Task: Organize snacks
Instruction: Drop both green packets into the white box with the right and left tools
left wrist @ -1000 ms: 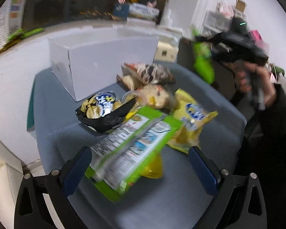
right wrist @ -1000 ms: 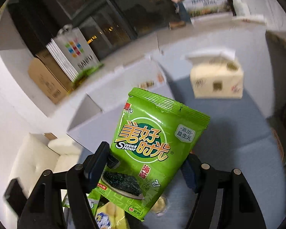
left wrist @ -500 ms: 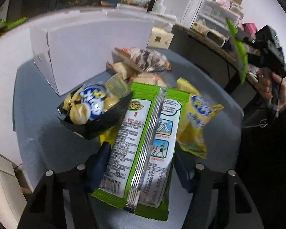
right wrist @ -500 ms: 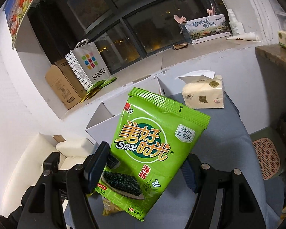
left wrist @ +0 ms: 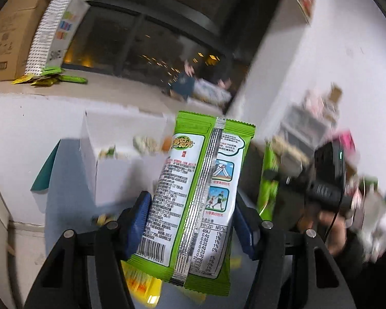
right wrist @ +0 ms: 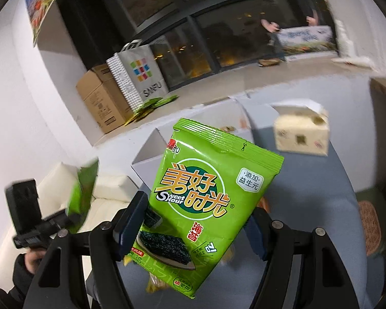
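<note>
My left gripper (left wrist: 191,206) is shut on a green seaweed packet (left wrist: 193,180), held upright with its printed back and silver seam facing the camera, above the table. My right gripper (right wrist: 198,219) is shut on a second green seaweed packet (right wrist: 211,180), front side showing. An open white box (left wrist: 115,170) stands behind both packets, with a few snacks visible inside; it also shows in the right wrist view (right wrist: 151,154). Each view catches the other hand-held gripper with its packet edge-on: the right one (left wrist: 324,180) and the left one (right wrist: 36,221).
Yellow snack packets (left wrist: 141,283) lie blurred below my left fingers. A tissue box (right wrist: 301,134) sits on the grey-blue table cover (right wrist: 308,206). A cream sofa (right wrist: 108,188) is at the left. A paper bag (right wrist: 139,77) and cardboard boxes stand on the window sill.
My left gripper closed on the green packet lying on the snack pile and lifted it upright, clear of the pile. My right gripper rose slightly, still holding its packet.
</note>
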Available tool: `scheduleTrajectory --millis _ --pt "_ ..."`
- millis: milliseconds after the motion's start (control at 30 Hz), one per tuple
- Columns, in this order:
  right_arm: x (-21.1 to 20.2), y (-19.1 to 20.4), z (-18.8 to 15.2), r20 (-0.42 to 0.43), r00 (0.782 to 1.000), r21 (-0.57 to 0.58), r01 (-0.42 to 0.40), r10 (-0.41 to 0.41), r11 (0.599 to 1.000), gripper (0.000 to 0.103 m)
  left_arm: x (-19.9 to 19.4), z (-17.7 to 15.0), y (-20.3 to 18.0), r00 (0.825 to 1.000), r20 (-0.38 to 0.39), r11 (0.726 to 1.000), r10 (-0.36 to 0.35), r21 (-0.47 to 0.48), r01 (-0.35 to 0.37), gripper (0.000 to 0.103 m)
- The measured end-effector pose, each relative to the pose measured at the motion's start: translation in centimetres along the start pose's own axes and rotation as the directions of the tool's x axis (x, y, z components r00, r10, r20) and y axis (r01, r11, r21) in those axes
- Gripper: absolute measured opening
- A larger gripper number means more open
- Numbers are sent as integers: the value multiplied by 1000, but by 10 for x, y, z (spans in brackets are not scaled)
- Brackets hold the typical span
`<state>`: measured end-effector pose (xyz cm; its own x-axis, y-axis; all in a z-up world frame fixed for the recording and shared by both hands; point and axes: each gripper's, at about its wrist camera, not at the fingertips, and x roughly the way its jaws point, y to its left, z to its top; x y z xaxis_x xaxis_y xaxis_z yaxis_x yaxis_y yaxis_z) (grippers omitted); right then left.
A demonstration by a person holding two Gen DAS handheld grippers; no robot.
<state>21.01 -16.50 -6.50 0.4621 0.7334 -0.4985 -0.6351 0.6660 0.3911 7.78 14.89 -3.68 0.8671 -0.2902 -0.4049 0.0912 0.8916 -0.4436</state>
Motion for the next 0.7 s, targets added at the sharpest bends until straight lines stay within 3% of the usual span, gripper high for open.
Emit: scheduleTrajectory --millis 233,467,533,567,600,700 --pt "56 10 85 -1 999 -49 -45 45 998 75 53 79 22 995 95 994 40 -108 -30 65" --pt "140 1 157 -84 996 -75 11 -17 997 75 118 115 69 993 40 972 111 -211 -100 66" --pt "163 -4 167 -115 992 -87 39 -49 995 76 127 116 79 990 21 963 143 -232 -134 76" --pt "171 -6 171 -118 991 -93 55 -66 994 77 131 117 82 989 2 961 151 -235 -146 93" --pt "179 -8 174 -121 990 -101 66 -79 993 77 135 117 86 987 -15 958 159 -240 -158 103" --pt "199 -17 180 -154 980 -95 109 -123 990 99 132 111 88 987 -30 964 159 -210 -162 103"
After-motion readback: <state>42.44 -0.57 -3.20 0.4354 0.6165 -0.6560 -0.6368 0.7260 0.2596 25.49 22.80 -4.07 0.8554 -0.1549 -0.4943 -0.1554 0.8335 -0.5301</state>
